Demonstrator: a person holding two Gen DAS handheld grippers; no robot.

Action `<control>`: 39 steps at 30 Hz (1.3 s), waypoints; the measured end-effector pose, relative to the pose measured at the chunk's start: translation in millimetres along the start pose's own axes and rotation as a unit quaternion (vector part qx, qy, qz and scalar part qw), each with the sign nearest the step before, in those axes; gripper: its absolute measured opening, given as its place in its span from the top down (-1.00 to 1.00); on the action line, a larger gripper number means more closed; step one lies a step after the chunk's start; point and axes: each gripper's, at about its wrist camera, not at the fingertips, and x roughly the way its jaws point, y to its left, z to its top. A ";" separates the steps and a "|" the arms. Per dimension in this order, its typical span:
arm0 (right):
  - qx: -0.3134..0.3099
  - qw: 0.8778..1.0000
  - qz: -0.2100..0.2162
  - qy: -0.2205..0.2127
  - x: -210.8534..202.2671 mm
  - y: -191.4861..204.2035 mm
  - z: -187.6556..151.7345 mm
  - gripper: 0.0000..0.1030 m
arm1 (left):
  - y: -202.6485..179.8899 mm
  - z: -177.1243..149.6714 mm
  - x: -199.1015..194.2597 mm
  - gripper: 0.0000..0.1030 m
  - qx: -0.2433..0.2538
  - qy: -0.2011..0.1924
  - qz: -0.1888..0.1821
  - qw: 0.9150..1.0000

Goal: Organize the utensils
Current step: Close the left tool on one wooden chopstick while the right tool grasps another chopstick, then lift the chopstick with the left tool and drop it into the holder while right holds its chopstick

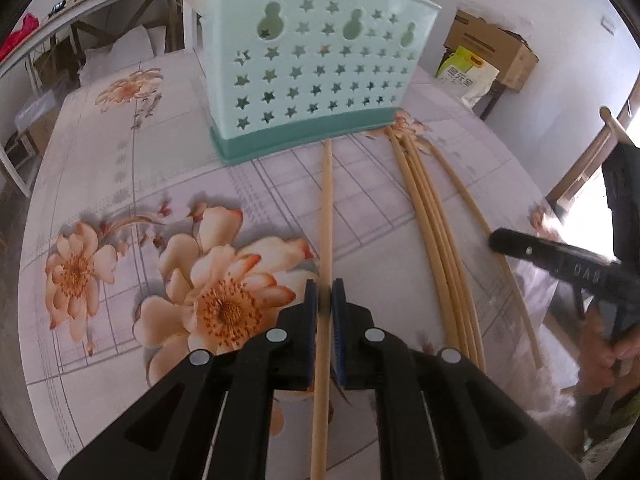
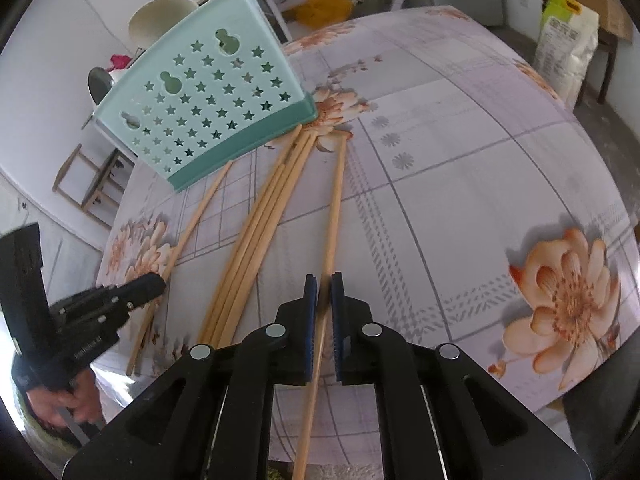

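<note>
**Kid:** Left wrist view first. What is the biggest thing?

**Helper:** It is the table (image 1: pixel 132 184), covered by a cloth with big peach flowers. It fills most of the frame.

**Kid:** And next?

**Helper:** Next is the mint-green holder (image 1: pixel 316 64) with star holes. It stands upright in the upper middle of the frame. In the right wrist view the holder (image 2: pixel 208 100) sits in the upper left.

**Kid:** What about the grabbers?

**Helper:** The left gripper (image 1: pixel 325 296) is at the bottom middle. Its jaws are pinching one chopstick (image 1: pixel 327 208), which runs straight up the frame until its far tip nearly meets the holder's dark base. The right gripper (image 2: pixel 324 292) is pinching a lone chopstick (image 2: pixel 336 200) too. That one points up toward the flower print just beside the holder.

**Kid:** Can each camera see the other grabber?

**Helper:** Yes. The right gripper (image 1: pixel 504 242) shows at the right edge of the left wrist view, with a hand (image 1: pixel 608 352) under it. The left gripper (image 2: pixel 154 282) shows at the lower left of the right wrist view.

**Kid:** Are there more sticks?

**Helper:** A bunch of chopsticks (image 1: pixel 436 240) lies flat on the cloth, right of the middle. In the right wrist view the bunch (image 2: pixel 264 216) lies between the two pinched sticks, its far tips close to the holder.
</note>
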 end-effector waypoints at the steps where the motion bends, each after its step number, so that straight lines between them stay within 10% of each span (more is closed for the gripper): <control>1: -0.002 1.000 -0.002 -0.002 0.5 1.3 1.6 0.77 | -0.9 2.8 -0.4 0.76 -0.001 -0.001 -0.001 1.000; 15: -0.043 0.998 -0.032 -0.028 16.7 4.1 24.9 0.74 | -17.9 60.8 41.0 0.60 0.043 0.032 0.027 0.998; 39: 0.013 0.997 0.057 -0.050 23.4 -29.2 37.6 0.91 | -47.9 89.6 33.8 0.90 0.039 -0.005 0.090 0.995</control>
